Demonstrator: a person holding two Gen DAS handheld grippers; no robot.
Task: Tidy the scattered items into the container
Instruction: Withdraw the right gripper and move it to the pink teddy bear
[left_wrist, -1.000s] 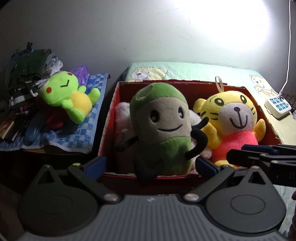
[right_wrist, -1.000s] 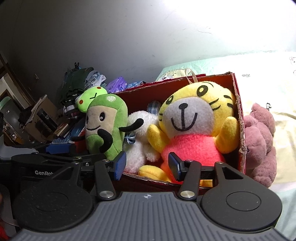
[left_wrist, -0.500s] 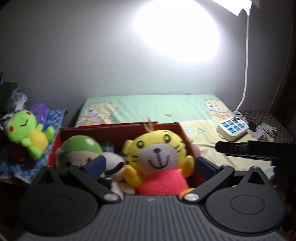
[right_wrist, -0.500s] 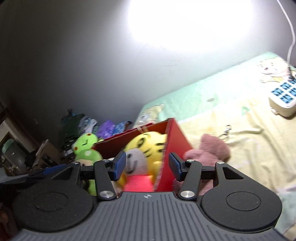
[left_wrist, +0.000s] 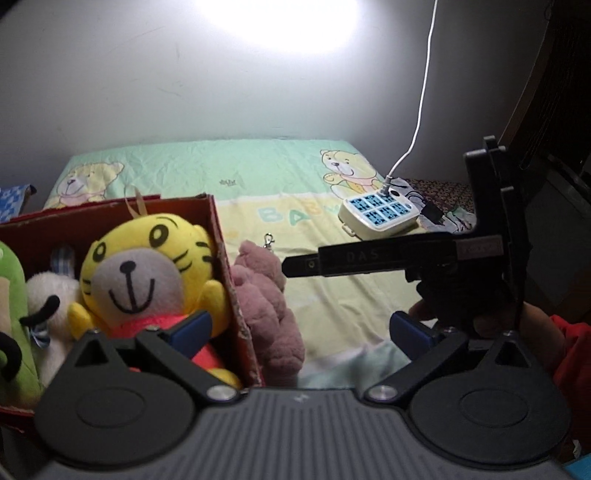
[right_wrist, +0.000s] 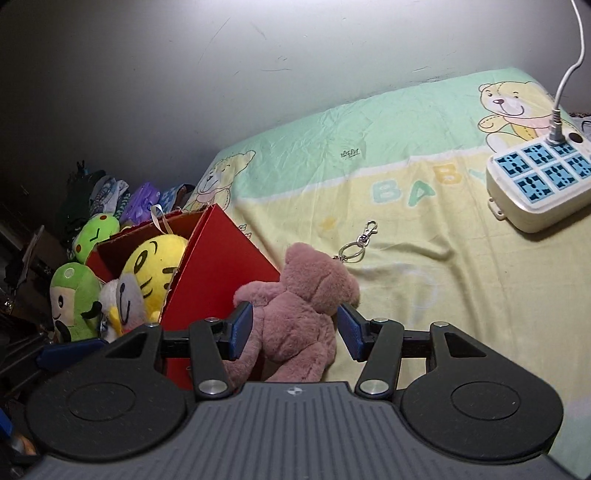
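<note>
A red box (left_wrist: 221, 251) (right_wrist: 218, 266) stands on the bed. In it are a yellow tiger plush (left_wrist: 144, 273) (right_wrist: 155, 266), a green plush (right_wrist: 72, 299) and a white plush (left_wrist: 48, 295). A pink teddy bear (right_wrist: 303, 314) (left_wrist: 266, 306) with a keyring lies on the sheet against the box's right wall. My right gripper (right_wrist: 293, 328) is open, its fingers on either side of the bear, not touching it. My left gripper (left_wrist: 299, 332) is open and empty, straddling the box's right wall.
A white power strip (right_wrist: 539, 181) (left_wrist: 376, 214) with a cable lies at the right of the bed. A lime frog plush (right_wrist: 94, 236) and piled clutter (right_wrist: 110, 192) sit left of the box. The wall runs behind the bed.
Both grippers have swung right, away from the box's inside. The right gripper has come down around the pink bear. Both stay open.
</note>
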